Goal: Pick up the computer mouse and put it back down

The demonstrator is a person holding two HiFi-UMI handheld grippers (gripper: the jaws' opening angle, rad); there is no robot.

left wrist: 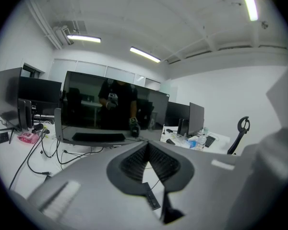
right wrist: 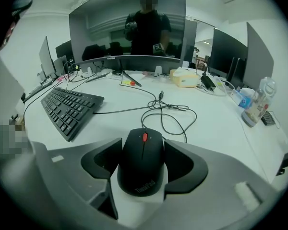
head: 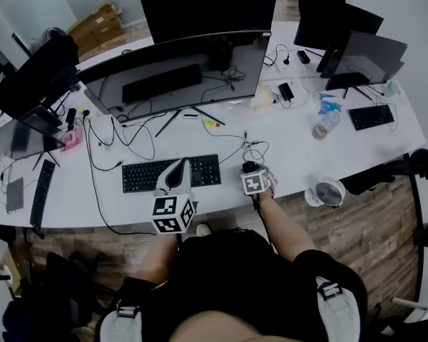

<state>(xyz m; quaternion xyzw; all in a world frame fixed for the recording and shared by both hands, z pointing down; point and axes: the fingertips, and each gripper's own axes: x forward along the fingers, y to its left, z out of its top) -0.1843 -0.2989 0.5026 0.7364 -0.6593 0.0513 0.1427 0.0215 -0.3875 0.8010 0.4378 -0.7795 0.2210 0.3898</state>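
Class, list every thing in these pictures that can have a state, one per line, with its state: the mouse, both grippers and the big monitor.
Right gripper: open.
Black computer mouse: resting on the white desk between that gripper's jaws, unclamped.
Left gripper: shut, empty.
Wide curved monitor: screen dark.

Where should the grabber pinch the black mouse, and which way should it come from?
Pinch the mouse by its two long sides, near the middle, coming from its back end. It's narrow across there, and its cord leaves the front, out of the way. The right gripper straddles it like that, jaws open.
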